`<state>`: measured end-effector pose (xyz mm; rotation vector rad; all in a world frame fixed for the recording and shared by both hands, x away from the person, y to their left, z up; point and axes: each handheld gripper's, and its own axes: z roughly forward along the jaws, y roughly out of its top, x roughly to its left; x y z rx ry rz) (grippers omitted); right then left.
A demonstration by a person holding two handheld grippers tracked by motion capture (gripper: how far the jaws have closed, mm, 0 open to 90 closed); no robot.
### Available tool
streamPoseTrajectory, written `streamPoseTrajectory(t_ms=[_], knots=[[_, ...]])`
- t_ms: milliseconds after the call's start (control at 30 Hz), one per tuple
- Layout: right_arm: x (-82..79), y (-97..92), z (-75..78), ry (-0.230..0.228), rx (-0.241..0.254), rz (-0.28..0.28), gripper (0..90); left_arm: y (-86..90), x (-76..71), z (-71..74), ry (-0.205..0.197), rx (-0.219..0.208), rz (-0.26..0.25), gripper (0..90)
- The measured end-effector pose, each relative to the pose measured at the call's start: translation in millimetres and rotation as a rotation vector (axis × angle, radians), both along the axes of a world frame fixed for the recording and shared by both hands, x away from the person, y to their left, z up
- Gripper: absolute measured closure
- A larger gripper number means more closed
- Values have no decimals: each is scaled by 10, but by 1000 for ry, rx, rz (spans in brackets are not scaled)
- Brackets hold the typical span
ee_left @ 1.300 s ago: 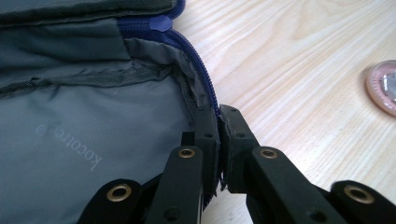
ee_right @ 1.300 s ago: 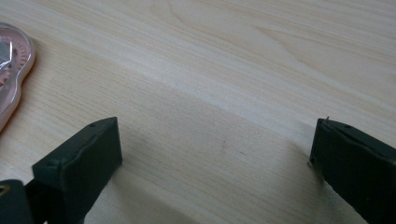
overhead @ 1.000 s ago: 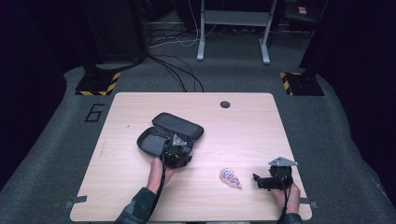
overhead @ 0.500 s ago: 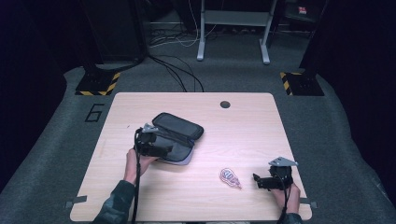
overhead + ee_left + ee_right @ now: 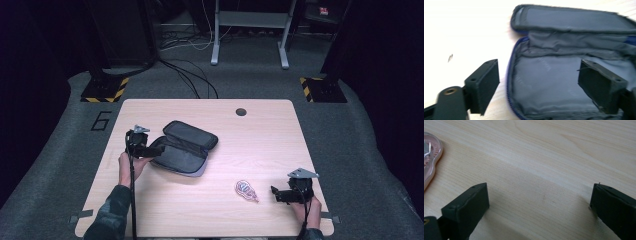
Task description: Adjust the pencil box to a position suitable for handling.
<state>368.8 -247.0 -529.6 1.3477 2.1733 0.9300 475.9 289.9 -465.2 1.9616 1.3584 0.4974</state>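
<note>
An open dark pouch [image 5: 186,150] with a grey lining lies left of centre on the wooden table [image 5: 265,145], lid folded back. My left gripper [image 5: 158,149] is at its left end, pointing right. In the left gripper view the pouch [image 5: 574,42] has its blue zip rim between the wide-apart jaws of the left gripper [image 5: 539,83], one jaw over the table and one over the lining, neither pressing. Those jaws have just opened wide, then closed a little. A pink flat item [image 5: 246,190] lies near the front. To its right my right gripper [image 5: 274,193] rests open on bare wood.
The round cable hole [image 5: 241,112] sits near the table's far edge. In the right gripper view the pink item [image 5: 430,160] pokes in at the left edge, apart from the jaws. Floor cables and a metal stand lie beyond the table.
My left gripper has moved left from over the pouch to its left end, and its jaws now stand apart. The right gripper and the pink item have not moved.
</note>
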Motion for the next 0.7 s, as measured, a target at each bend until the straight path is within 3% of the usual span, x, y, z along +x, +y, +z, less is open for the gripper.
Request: streamPoseTrajectory(t_ms=[233,267,433,533,633,667,700], knots=[[-1,3,1,2,3,-3,16,72,51,-120,28,-2,42,274],[1,0,-1,-1,0,0,16,103,53,-129,45,22,46,316],[0,0,-1,-1,1,-1,16,155,58,-173,61,5,74,403],[2,0,-1,-3,0,0,16,197,64,-244,80,-18,88,526],[1,1,1,-1,2,-1,16,210,50,-264,85,-36,84,621],[1,1,1,-1,2,-1,16,205,42,-281,68,-48,92,621],[2,-3,-1,-3,-1,2,17,191,21,-291,52,-17,91,649]])
